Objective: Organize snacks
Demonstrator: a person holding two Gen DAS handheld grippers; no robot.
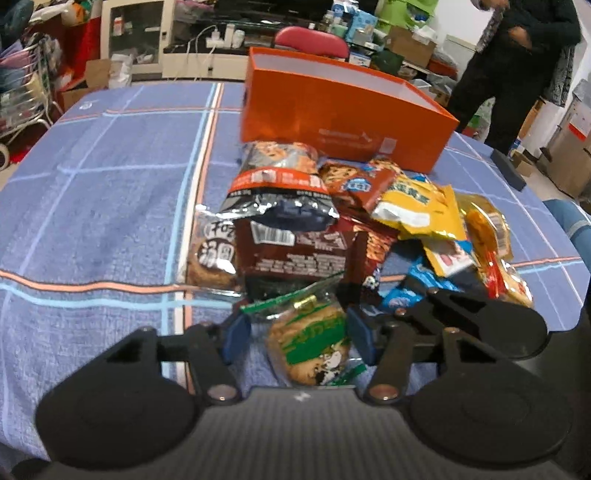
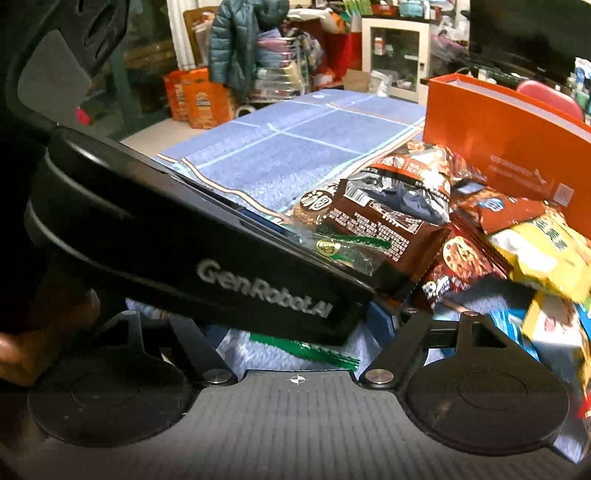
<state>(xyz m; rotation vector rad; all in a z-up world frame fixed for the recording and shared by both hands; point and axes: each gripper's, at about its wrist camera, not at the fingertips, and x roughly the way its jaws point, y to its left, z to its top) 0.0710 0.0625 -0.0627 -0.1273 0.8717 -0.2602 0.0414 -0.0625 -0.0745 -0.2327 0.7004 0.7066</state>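
A: What fills the left wrist view?

B: A desk (image 1: 92, 177) under blue cloth; an orange box (image 1: 332, 110) at upper centre, a snack heap below it.

A: And the grippers?

B: The left gripper (image 1: 295, 341), bottom centre, straddles a green-labelled cookie packet (image 1: 310, 347) lying lengthwise; contact unclear. The right gripper (image 2: 303, 332) is hidden behind it.

Cluttered room: white glass-door cabinet (image 1: 138, 35) against the back wall, red chair (image 1: 312, 42) behind the table. Cardboard boxes (image 1: 410, 46) stacked right. Teal puffer jacket (image 2: 236, 40) hanging over piled laundry.
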